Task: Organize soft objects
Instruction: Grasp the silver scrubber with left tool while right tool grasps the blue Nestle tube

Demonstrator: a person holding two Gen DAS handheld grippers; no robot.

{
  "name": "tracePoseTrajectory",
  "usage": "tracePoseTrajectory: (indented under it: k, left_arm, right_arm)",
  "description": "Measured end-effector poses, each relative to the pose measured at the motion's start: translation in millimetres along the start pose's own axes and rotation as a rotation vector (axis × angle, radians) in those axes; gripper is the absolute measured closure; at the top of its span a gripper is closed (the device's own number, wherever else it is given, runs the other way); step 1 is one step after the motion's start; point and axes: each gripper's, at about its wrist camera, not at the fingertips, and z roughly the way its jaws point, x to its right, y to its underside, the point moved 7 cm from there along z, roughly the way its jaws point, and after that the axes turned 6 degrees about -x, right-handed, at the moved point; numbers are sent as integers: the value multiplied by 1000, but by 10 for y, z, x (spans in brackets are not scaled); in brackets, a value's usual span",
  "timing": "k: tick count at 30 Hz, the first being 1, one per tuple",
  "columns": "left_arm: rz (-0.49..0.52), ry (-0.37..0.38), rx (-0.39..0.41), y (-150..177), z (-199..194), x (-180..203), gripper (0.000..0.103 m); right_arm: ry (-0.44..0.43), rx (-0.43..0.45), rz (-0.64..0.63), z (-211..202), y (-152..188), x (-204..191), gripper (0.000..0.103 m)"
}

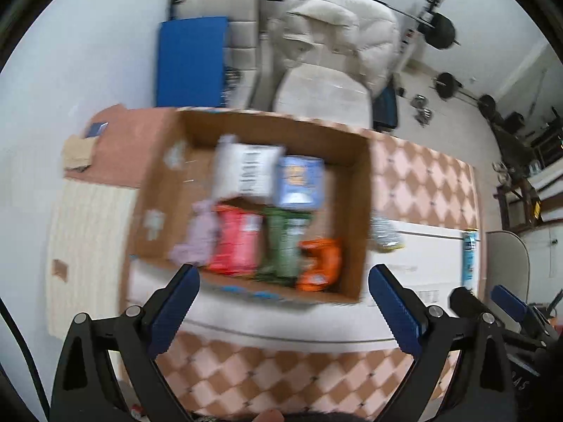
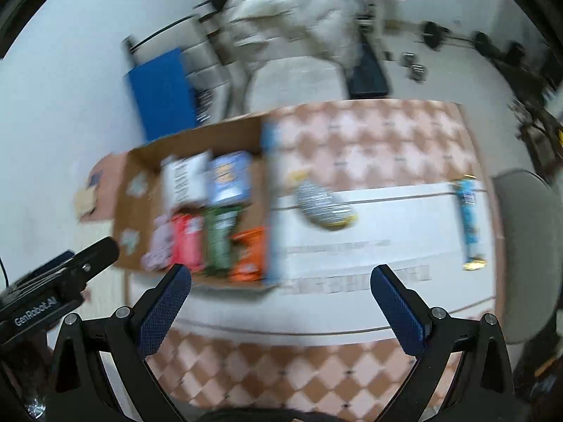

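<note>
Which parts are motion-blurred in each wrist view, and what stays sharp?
Left wrist: cardboard box and its packets smeared; left gripper fingers crisp, background room fairly sharp. Right wrist: whole scene smeared, including the grey pouch; only the right gripper sharp. Both show fisheye bending.

left gripper (image 1: 283, 277): jaws wide, nothing between (angled steeply down) | right gripper (image 2: 281, 277): jaws wide, nothing held

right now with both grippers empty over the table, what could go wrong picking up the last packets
The silver packet lies close against the cardboard box, so a finger could catch the wall and shove the box. The front row by the orange packet looks full, so another may not fit. The blue packet lies near the table's far end and could be knocked off.
</note>
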Motion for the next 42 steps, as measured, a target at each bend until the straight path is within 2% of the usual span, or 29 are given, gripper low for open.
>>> tracePoseTrajectory:
  k: [1, 4, 7, 10, 13, 17, 18, 19, 21, 26, 28, 31, 32, 33, 36, 40, 41, 42]
  left_arm:
    - [19, 7, -32, -22, 114, 210, 4]
    - [50, 93, -161, -56, 516, 787, 4]
    - [37, 113, -262, -124, 1016, 1262, 4]
    - [-2, 73, -345, -197, 1531, 1553, 5]
    - [-30, 19, -415, -255, 1996, 1731, 5]
    - [-98, -62, -455, -339, 2429, 1688, 5]
    - [-111, -116, -447, -368, 2480, 1657, 6]
    - [-122, -134, -430, -409, 2506, 1668, 6]
    - [-117, -113, -445, -449, 2584, 1770, 6]
    - [-154, -159, -478, -502, 2809, 1739, 6]
    - [-177, -157, -477, -520, 2875, 1669, 11]
    - [-194, -123, -452, -580, 2899, 1598, 32]
    - [-171, -113, -434, -596, 2870, 1617, 49]
    - [-132, -110, -417, -599, 2837, 1665, 56]
    - [-1, -116, -412, -506, 2829, 1811, 56]
    - [94, -148, -369, -380, 2785, 1883, 58]
    - [103, -147, -369, -341, 2786, 1904, 58]
    - [117, -145, -369, -300, 2774, 1924, 59]
  right_arm:
    - [26, 7, 36, -10, -44, 261, 0]
    - [111, -2, 126, 48, -145, 1049, 0]
    - [196, -36, 199, 205, -197, 1807, 0]
    - [240, -87, 242, 442, -227, 2412, 0]
    - [269, -138, 250, 709, -264, 2817, 0]
    - [302, -181, 218, 1001, -312, 3034, 0]
    - [309, -191, 209, 1082, -319, 3044, 0]
    - [306, -205, 200, 1174, -328, 3080, 0]
    - [302, -226, 198, 1312, -308, 3094, 0]
    - [280, -255, 202, 1564, -378, 3176, 0]
    - [271, -265, 194, 1649, -425, 3198, 0]
    - [259, -285, 178, 1759, -468, 3216, 3]
    - [252, -295, 172, 1806, -485, 3224, 7]
    - [251, -307, 159, 1860, -500, 3235, 9]
    - [261, -345, 114, 2001, -525, 3241, 21]
    - [281, -419, 96, 2199, -473, 3298, 48]
    - [261, -400, 113, 2196, -477, 3312, 60]
    - [232, -400, 136, 2201, -463, 3313, 65]
